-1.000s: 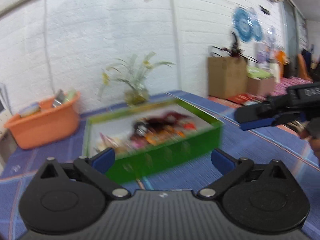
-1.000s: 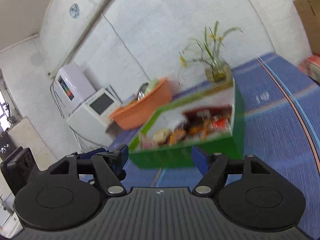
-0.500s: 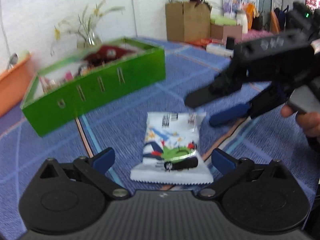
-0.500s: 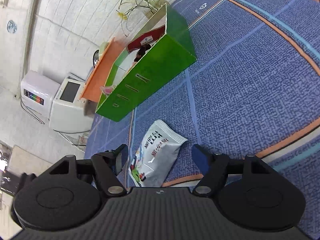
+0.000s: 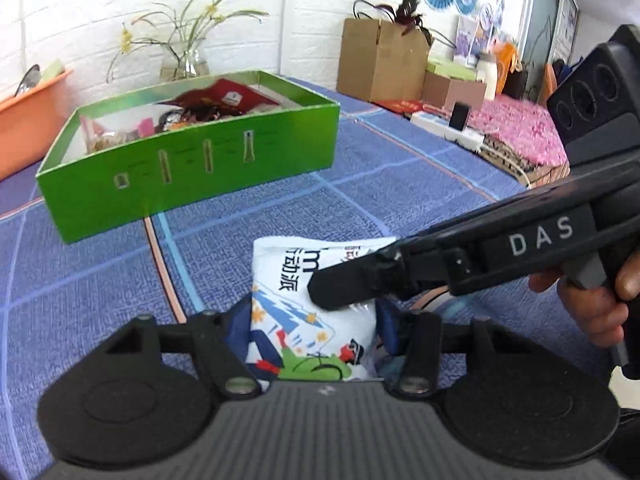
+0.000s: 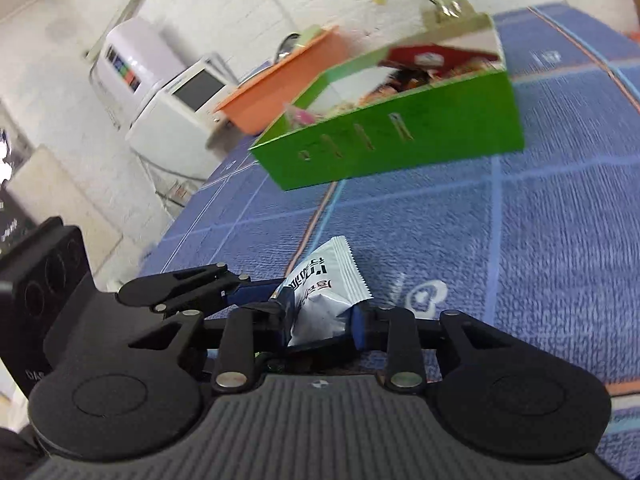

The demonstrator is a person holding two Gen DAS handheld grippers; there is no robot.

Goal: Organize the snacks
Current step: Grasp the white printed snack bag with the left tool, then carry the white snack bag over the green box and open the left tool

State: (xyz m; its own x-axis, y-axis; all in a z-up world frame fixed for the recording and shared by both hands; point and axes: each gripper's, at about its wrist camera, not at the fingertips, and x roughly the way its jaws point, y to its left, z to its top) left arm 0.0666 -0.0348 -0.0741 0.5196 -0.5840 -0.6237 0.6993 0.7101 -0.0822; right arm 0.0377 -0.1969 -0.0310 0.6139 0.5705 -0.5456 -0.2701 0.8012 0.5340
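Clamping a white printed snack packet from either side, left hand-held gripper and right hand-held gripper are both closed on it above the blue woven surface; green cardboard box of snacks sits beyond.

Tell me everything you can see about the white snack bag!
The white snack bag is a puffy, shiny packet with crimped zigzag ends, black printed characters and a colourful cartoon in blue, red and green. It sits low over the blue woven tablecloth, in front of the green box. Both grippers pinch it: the left gripper across its sides, the right gripper near one end.
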